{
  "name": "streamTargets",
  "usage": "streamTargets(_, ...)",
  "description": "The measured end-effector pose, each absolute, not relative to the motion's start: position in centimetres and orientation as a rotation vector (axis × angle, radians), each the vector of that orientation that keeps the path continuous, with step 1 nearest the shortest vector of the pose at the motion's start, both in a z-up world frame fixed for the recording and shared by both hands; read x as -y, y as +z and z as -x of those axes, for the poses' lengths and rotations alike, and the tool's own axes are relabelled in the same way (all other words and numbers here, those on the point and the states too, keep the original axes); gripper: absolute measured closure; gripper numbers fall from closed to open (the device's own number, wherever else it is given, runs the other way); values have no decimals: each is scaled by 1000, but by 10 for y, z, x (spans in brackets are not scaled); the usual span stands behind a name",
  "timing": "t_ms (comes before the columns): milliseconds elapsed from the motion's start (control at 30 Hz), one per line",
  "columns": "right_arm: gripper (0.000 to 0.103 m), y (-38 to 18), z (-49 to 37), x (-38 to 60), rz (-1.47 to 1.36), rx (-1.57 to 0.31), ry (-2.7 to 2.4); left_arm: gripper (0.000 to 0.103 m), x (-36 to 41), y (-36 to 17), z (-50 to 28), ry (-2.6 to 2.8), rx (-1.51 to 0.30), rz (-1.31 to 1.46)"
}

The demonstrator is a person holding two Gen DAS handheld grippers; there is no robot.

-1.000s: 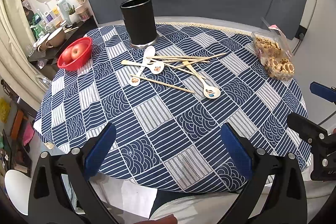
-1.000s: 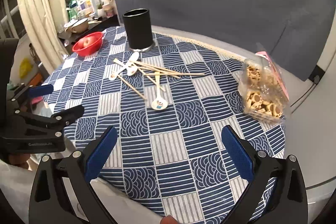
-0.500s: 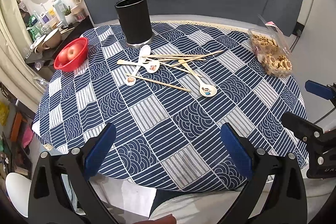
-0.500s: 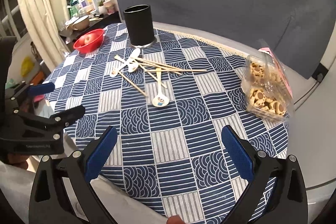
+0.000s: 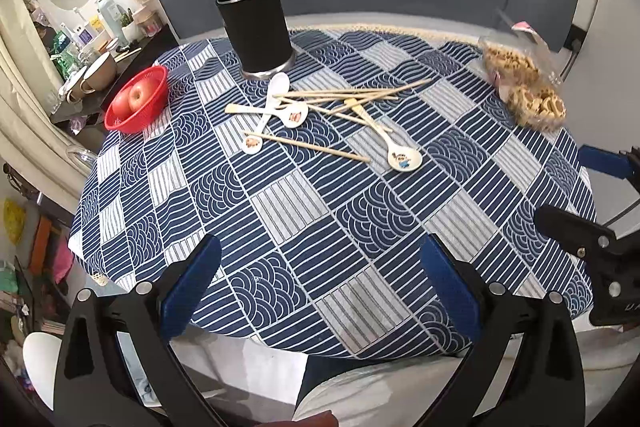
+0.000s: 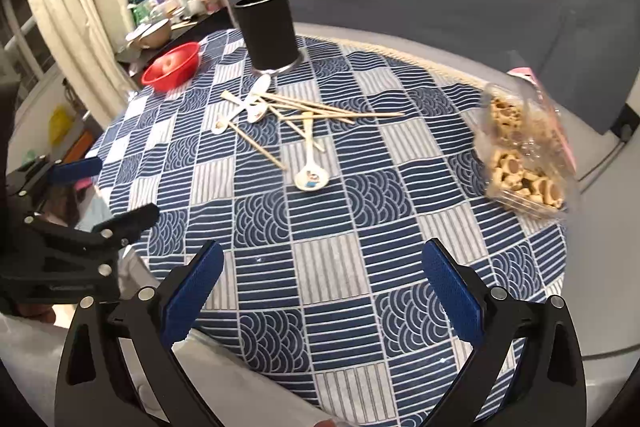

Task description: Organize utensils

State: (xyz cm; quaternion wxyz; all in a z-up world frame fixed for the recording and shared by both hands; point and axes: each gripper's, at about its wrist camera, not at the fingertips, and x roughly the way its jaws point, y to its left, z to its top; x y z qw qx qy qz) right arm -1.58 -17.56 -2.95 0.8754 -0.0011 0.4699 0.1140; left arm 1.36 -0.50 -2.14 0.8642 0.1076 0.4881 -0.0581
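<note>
The inside of the black holder (image 5: 256, 31) is hidden by its wall, so its content cannot be told. The small pictures on the spoon bowls are too small to be read, and where the chopsticks (image 5: 352, 95) cross in the pile, their number is hard to count. The snack bag (image 6: 524, 155) is blurred in the right wrist view. The far ends of both tools are cut off by the lower edge of each view.

The left gripper (image 5: 320, 275) is held above the near edge of the table (image 5: 288, 203), and its blue pads are set wide apart with nothing between them. The right gripper (image 6: 324, 279) is held in the same way, wide and empty, to the right of the left one; each is seen from the side in the other's view.

The spoons and chopsticks are scattered at the middle of the far half of the table, just in front of the holder. One spoon (image 5: 404, 159) lies nearest, a little to the right. A red bowl (image 5: 138, 99) with an apple (image 5: 136, 97) is placed at the far left.
</note>
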Motion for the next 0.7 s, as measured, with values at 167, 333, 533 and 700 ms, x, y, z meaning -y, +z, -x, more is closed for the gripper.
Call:
streamTargets(167, 9, -39, 4, 168, 25, -1031, 254, 6, -10, -24, -31, -106, -1030, -189)
streamTargets(333, 9, -50, -9, 181, -14, -1084, 205, 6, -32, -33, -65, -104, -1065, -120)
streamTargets(533, 13, -67, -36, 188, -19, -1155, 169, 6, -51, -39, -103, -107, -1107, -118)
streamTargets(700, 39, -90, -61, 184, -31, -1223, 168, 6, -64, -48, -127, -84, -1131, -152)
